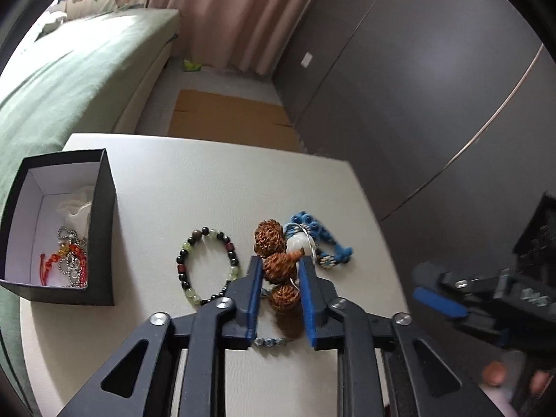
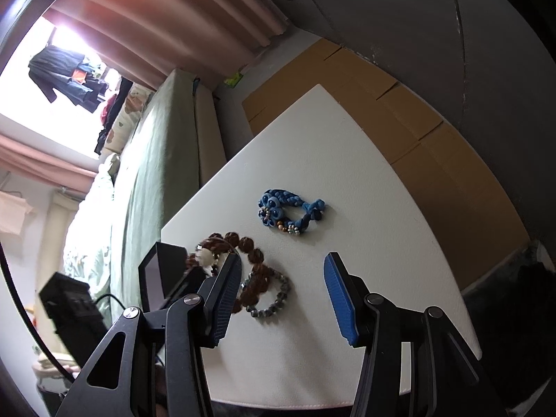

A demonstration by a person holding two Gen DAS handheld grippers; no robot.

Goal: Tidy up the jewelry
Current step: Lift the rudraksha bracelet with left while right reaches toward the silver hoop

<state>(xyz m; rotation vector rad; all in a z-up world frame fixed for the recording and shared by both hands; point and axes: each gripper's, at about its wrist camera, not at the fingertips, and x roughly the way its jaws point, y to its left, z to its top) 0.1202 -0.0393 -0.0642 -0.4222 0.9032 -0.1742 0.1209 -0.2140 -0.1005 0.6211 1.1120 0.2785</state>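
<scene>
My left gripper [image 1: 278, 271] is shut on a bracelet of large knobbly brown seed beads [image 1: 279, 266] with a white bead, at the middle of the white table [image 1: 208, 180]. The same bracelet [image 2: 250, 257] shows in the right wrist view beside the left gripper's fingers. A green, black and red bead bracelet [image 1: 208, 264] lies to its left. A blue braided bracelet [image 1: 323, 243] lies to its right, also in the right wrist view [image 2: 290, 212]. A grey bead bracelet [image 2: 274, 295] lies under the brown one. My right gripper [image 2: 283, 271] is open and empty above the table.
A black open box [image 1: 100, 229] with white lining stands at the table's left and holds red cord and silver chain pieces [image 1: 69, 257]. A green bed [image 1: 69, 69] lies beyond the table's left. Cardboard [image 1: 229, 118] lies on the floor by a grey wardrobe [image 1: 417, 87].
</scene>
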